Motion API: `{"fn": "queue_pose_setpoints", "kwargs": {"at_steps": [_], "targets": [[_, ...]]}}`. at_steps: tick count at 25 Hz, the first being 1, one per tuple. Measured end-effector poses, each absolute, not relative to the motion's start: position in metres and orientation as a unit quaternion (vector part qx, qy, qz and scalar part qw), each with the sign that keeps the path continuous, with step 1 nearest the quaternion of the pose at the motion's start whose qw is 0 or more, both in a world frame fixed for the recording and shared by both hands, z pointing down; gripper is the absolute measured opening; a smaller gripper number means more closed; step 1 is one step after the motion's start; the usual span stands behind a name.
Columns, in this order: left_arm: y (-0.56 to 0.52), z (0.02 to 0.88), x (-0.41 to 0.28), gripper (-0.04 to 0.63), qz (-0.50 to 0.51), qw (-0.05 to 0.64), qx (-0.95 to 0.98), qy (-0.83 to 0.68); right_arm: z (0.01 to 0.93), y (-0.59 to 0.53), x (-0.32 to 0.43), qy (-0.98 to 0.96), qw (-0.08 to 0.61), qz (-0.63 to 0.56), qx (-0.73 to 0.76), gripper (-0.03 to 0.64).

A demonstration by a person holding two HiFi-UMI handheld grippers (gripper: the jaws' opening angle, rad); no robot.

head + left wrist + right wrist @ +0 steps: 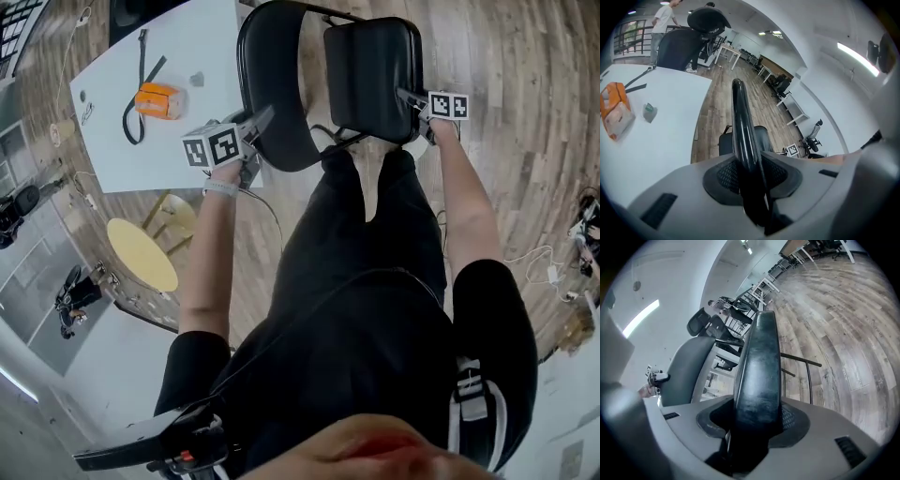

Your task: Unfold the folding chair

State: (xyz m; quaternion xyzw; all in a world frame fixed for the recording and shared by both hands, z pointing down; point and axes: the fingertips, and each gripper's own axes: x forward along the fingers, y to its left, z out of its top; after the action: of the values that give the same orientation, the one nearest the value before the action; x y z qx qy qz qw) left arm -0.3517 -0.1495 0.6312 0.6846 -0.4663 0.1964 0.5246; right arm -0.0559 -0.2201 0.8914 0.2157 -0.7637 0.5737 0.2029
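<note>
The black folding chair (323, 56) stands on the wooden floor (506, 122), just beside the white desk's (187, 150) right edge as the head view shows it, and directly in front of the person's legs. Its curved backrest (272, 84) is on the desk side and its padded seat (370, 70) on the other. A narrow gap runs between them, with thin black frame tubes showing at the top and bottom.

The left gripper (255, 125) has its jaws closed on the near rim of the backrest. In the left gripper view the thin glossy edge (740, 122) runs straight up from between the pads, which press on it from both sides. The right gripper (410, 98) is clamped on the seat's near right corner. In the right gripper view the thicker cushion edge (759, 362) fills the space between the jaws, with frame tubes (806, 363) beyond it over the floor.

On the desk an orange packet (157, 100) lies near the middle, with a black strap (141, 84) touching it on the left-edge side and a small grey item (197, 80) a little towards the chair. A round yellow stool (142, 253) stands off the desk's near edge.
</note>
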Motion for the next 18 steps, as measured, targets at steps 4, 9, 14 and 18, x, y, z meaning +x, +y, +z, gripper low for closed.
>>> {"fn": "queue_pose_setpoints", "kwargs": {"at_steps": [4,9,14,18], "targets": [[-0.150,0.642,-0.332,0.092,0.194,0.529,0.683,-0.464,0.917,-0.226,-0.014,-0.767,0.170,0.593,0.175,0.186],[-0.154,0.655,-0.306,0.092,0.193,0.532,0.681,-0.465,0.950,-0.238,0.029,-0.765,0.149,0.608,0.150,0.192],[-0.155,0.665,-0.297,0.092,0.195,0.534,0.680,-0.463,0.984,-0.235,0.060,-0.740,0.167,0.636,0.137,0.201],[-0.156,0.681,-0.296,0.092,0.198,0.536,0.677,-0.464,1.009,-0.242,0.078,-0.739,0.163,0.641,0.128,0.206]]}}
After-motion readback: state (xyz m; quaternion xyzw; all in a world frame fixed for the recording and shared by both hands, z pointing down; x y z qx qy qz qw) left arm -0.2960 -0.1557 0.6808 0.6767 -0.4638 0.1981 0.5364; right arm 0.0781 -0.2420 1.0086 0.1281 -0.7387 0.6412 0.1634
